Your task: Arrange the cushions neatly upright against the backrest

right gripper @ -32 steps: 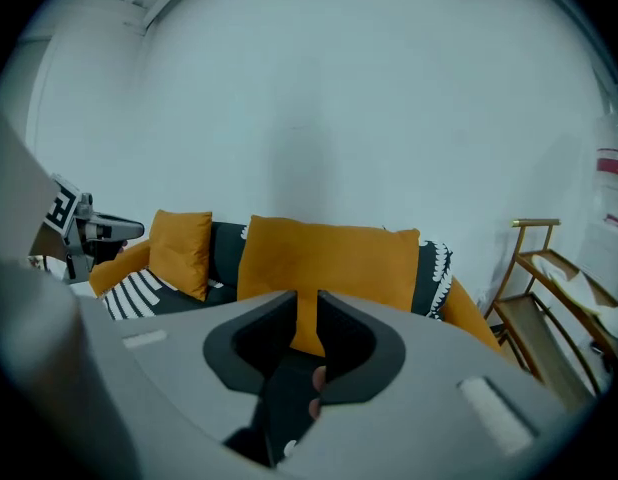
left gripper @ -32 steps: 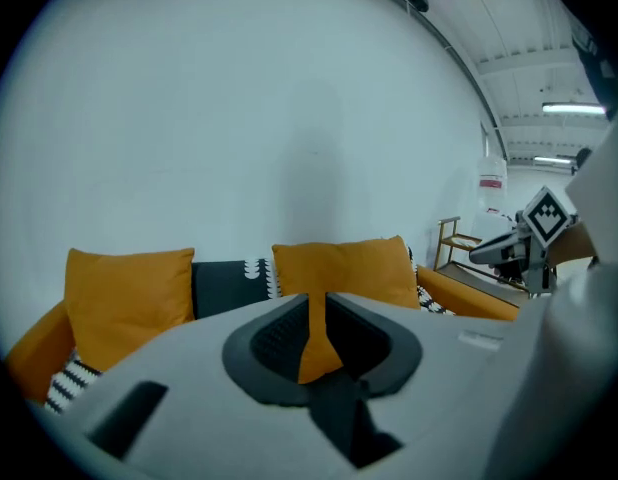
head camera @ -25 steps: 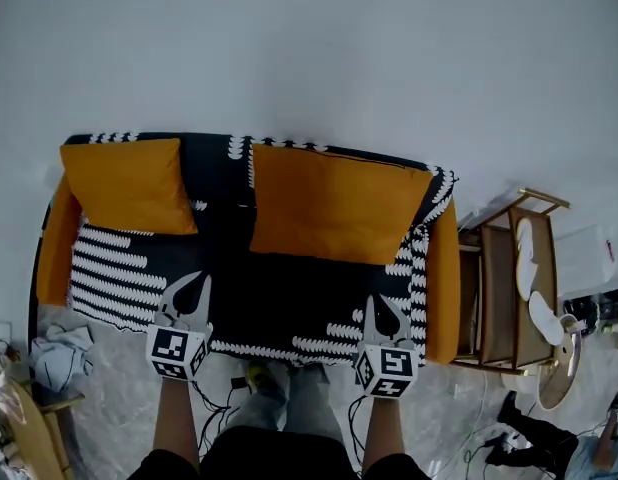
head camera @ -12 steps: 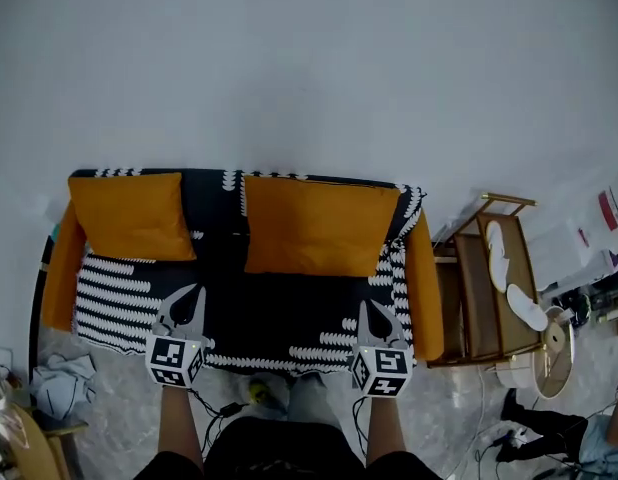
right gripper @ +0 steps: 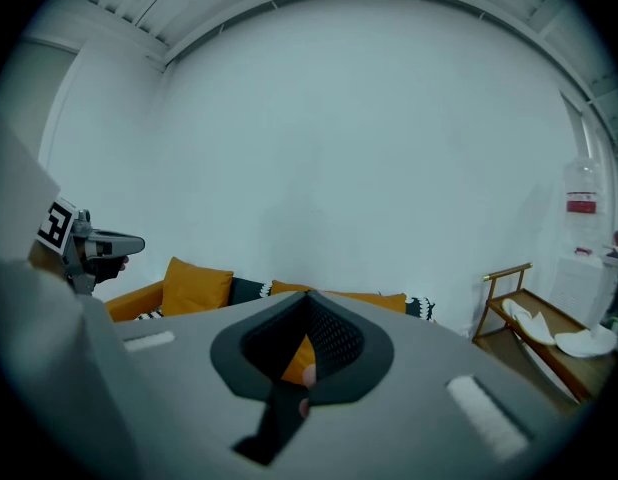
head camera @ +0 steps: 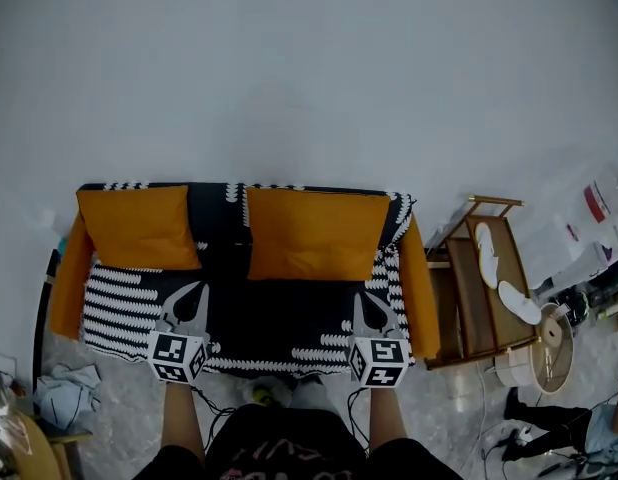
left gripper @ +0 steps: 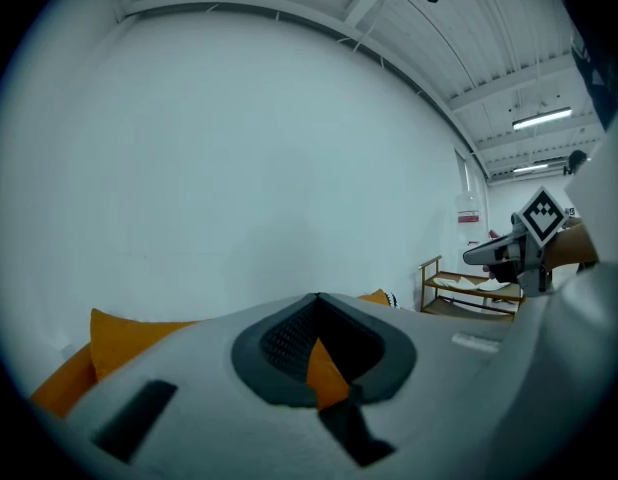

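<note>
Two orange cushions stand upright against the backrest of a black-and-white patterned sofa with orange arms. The small cushion is at the left, the large cushion right of the middle. My left gripper hovers over the seat's front left, shut and empty. My right gripper hovers over the front right, also shut with nothing held. In the left gripper view the shut left gripper hides most of the sofa. The right gripper view shows the right gripper, the small cushion and the large cushion.
A wooden rack holding white slippers stands right of the sofa. A crumpled cloth lies on the floor at the left, cables by my feet. A round stand and a person's legs are at the lower right. A white wall backs the sofa.
Both grippers have pulled back from the sofa and stayed shut. The sofa now looks smaller and farther off in the head view. The cushions have not moved.
</note>
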